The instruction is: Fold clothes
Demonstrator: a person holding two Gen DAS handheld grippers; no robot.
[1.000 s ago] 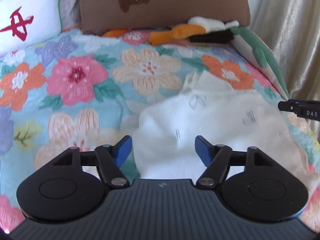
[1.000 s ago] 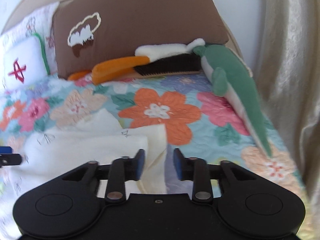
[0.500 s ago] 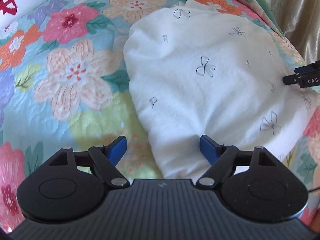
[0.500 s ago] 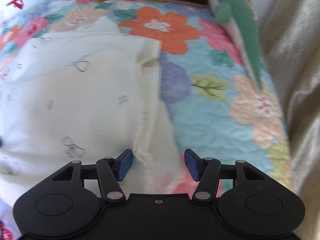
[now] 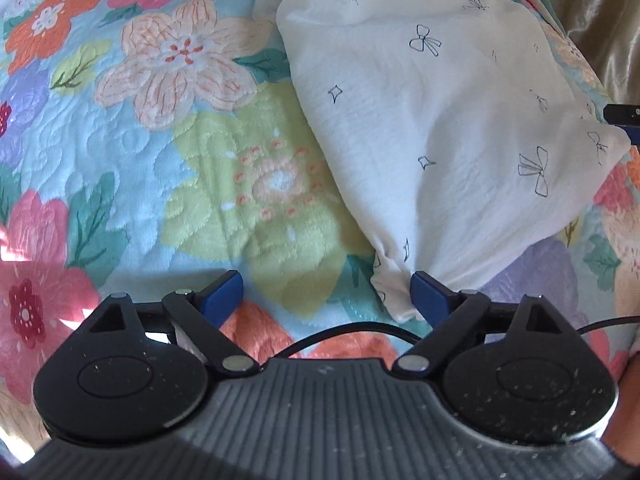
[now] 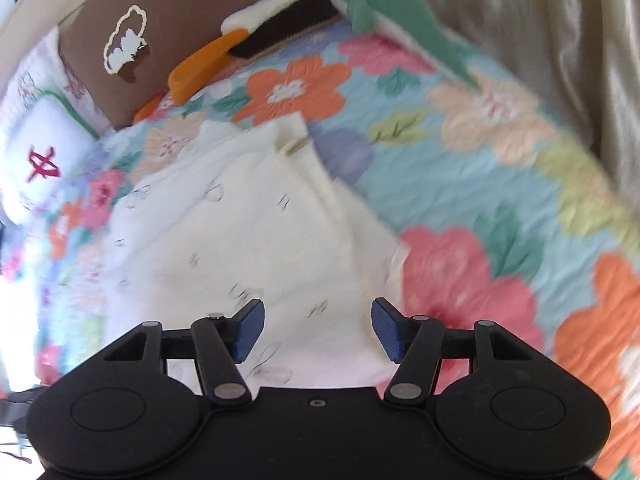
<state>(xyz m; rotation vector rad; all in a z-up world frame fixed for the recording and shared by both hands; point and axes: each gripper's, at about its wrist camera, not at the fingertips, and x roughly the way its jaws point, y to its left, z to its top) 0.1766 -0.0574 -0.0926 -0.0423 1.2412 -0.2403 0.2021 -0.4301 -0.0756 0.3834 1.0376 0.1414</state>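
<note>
A white garment with small bow prints (image 5: 440, 120) lies on the floral quilt (image 5: 140, 140). My left gripper (image 5: 326, 300) is open and low over the quilt, and the garment's near corner rests against its right fingertip (image 5: 430, 298). My right gripper (image 6: 318, 330) is open above the garment's near right part (image 6: 248, 232). The right gripper's tip (image 5: 624, 118) shows at the right edge of the left wrist view, by the garment's right corner.
A brown pillow (image 6: 160, 28), a white cushion with a red mark (image 6: 44, 152) and plush toys (image 6: 380, 16) lie at the head of the bed. A beige curtain (image 6: 540, 40) hangs at the right. A black cable (image 5: 352, 330) runs under my left gripper.
Both grippers pulled back toward the near side of the garment. The right gripper opened from nearly shut to wide. The left gripper stayed open and now has the near corner at its right finger.
</note>
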